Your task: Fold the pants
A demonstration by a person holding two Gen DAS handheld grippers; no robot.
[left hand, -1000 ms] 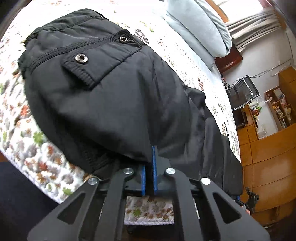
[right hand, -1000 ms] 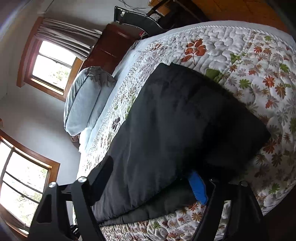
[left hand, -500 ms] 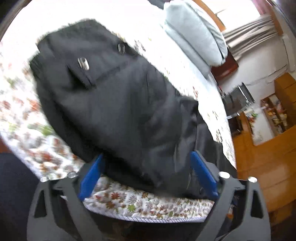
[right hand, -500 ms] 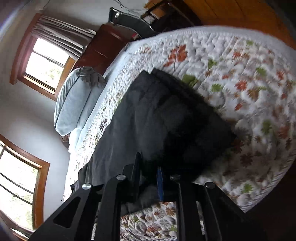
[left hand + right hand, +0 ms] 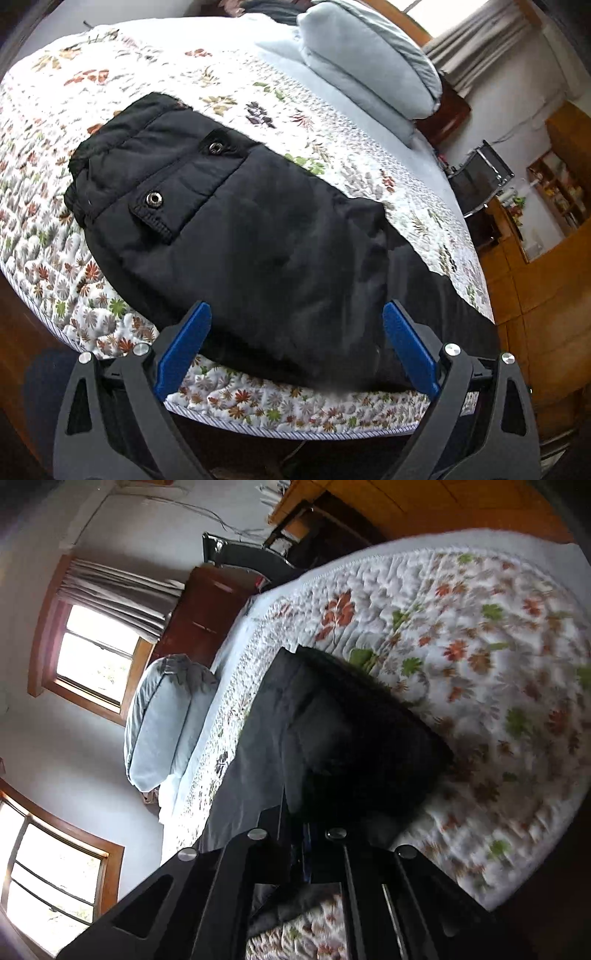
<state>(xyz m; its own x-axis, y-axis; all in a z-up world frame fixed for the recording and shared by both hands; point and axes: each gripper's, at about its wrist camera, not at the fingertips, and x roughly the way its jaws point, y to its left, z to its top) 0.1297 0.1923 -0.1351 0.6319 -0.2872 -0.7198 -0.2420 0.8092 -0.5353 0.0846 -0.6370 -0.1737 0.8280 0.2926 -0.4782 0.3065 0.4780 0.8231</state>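
Note:
Black pants (image 5: 258, 240) lie folded lengthwise on the floral quilt (image 5: 92, 325) near the bed's front edge, with the waistband and a snap pocket flap (image 5: 153, 199) at the left. My left gripper (image 5: 295, 332) hangs open just above the pants' near edge, its blue pads (image 5: 183, 343) wide apart and off the cloth. In the right wrist view the leg end of the pants (image 5: 351, 738) bunches up dark and blurred. My right gripper (image 5: 295, 823) is shut on that fabric at its near edge.
Light blue pillows (image 5: 369, 62) lie at the head of the bed. A dark wooden nightstand (image 5: 207, 616), a metal chair frame (image 5: 480, 177) and wooden cabinets (image 5: 535, 295) stand beyond the bed. The quilt (image 5: 498, 646) to the right of the leg end lies bare.
My left gripper opened, let go of the pants' edge and drew up and back. My right gripper closed its jaws on the leg end of the pants.

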